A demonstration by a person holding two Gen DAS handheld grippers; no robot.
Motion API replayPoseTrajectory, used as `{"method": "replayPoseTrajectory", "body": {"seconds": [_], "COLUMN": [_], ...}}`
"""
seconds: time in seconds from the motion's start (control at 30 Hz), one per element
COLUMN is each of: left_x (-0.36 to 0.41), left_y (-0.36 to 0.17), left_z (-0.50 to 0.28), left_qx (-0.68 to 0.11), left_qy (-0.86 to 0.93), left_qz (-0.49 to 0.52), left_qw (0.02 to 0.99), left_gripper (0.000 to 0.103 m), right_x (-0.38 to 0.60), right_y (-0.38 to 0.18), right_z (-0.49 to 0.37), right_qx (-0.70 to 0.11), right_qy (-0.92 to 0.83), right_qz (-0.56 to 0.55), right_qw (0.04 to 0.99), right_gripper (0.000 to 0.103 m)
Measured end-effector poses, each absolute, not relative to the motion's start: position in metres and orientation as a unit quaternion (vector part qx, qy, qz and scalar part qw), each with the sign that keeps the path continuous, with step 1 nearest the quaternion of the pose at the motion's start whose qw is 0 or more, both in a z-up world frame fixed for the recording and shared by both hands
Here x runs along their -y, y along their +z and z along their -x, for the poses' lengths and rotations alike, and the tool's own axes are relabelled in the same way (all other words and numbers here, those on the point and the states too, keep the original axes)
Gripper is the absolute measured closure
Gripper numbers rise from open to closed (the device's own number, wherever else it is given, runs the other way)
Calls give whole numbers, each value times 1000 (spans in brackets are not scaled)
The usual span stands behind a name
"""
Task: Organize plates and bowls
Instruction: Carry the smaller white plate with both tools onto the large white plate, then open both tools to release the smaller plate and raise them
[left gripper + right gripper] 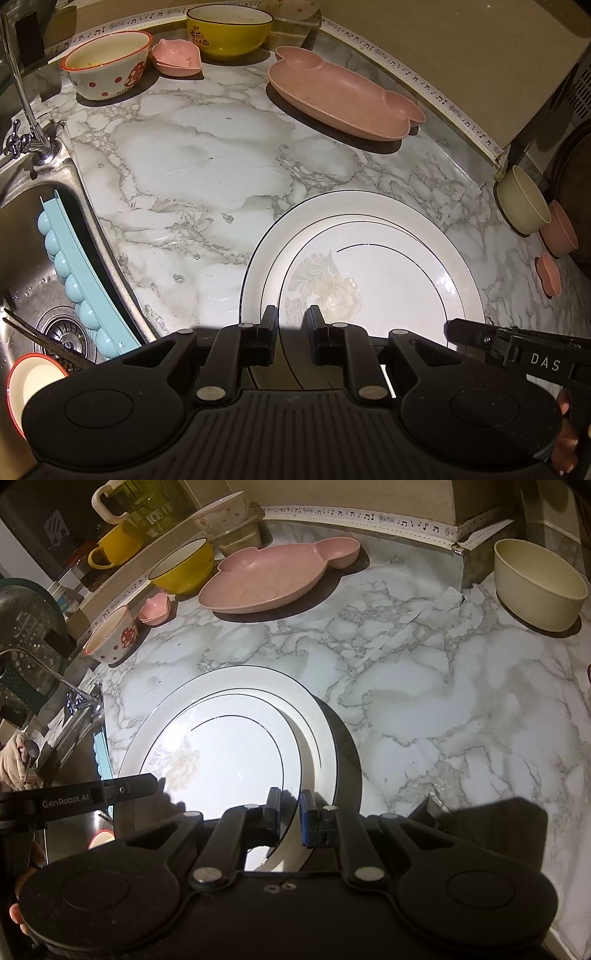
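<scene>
A large white plate (388,266) with thin black rings and a pale flower print lies low over the marble counter (207,173), lit brightly. My left gripper (291,332) is shut on its near rim, left of the middle. In the right wrist view the same plate (229,746) has its right-hand rim pinched in my right gripper (290,816), which is shut on it. A dark shadow lies under the plate's right edge; I cannot tell if it rests on the counter. Each gripper's finger shows in the other's view: the right gripper (480,339), the left gripper (110,790).
At the back stand a pink mouse-shaped plate (340,96), a yellow bowl (229,33), a mushroom-print bowl (107,64) and a small pink dish (177,57). A cream bowl (522,201) and pink bowls (559,229) sit right. The sink (29,258) at left holds a blue tray (81,280).
</scene>
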State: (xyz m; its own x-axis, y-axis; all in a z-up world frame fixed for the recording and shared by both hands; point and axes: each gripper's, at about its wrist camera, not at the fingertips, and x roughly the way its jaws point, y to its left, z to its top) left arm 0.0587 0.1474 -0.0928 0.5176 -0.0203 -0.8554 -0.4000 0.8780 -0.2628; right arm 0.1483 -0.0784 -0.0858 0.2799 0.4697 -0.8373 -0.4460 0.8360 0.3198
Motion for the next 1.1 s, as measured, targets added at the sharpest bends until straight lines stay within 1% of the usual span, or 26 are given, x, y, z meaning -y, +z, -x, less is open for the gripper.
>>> {"method": "replayPoseTrajectory", "body": {"seconds": [0.37,0.7,0.8,0.97,1.07,1.1], "left_x": [-153,-151,-146,-135,-129,-127], "left_y": [-93,-83,-74,-58,-49,-47], "left_z": [-56,-47,-44,-45,-45,-46], "left_qx": [-481,-475,-466,-449,-438,-434], "left_qy": [102,101,99,93,88,87], "left_qz": [233,214,196,166,154,151], "left_qw": [839,847,857,873,881,884], "left_gripper": [87,87,87,86,81,77], "right_x": [78,79,79,79,80,80], "right_y": [-86,-81,-74,-57,-47,-44], "right_z": [-152,-151,-147,-142,-139,-138], "right_qx": [-532,-528,-518,-493,-478,-472], "right_qy": [282,279,281,281,281,280], "right_qz": [-18,-6,4,14,16,17], "right_qw": [798,802,808,823,832,836], "right_gripper": [93,93,91,84,82,81]}}
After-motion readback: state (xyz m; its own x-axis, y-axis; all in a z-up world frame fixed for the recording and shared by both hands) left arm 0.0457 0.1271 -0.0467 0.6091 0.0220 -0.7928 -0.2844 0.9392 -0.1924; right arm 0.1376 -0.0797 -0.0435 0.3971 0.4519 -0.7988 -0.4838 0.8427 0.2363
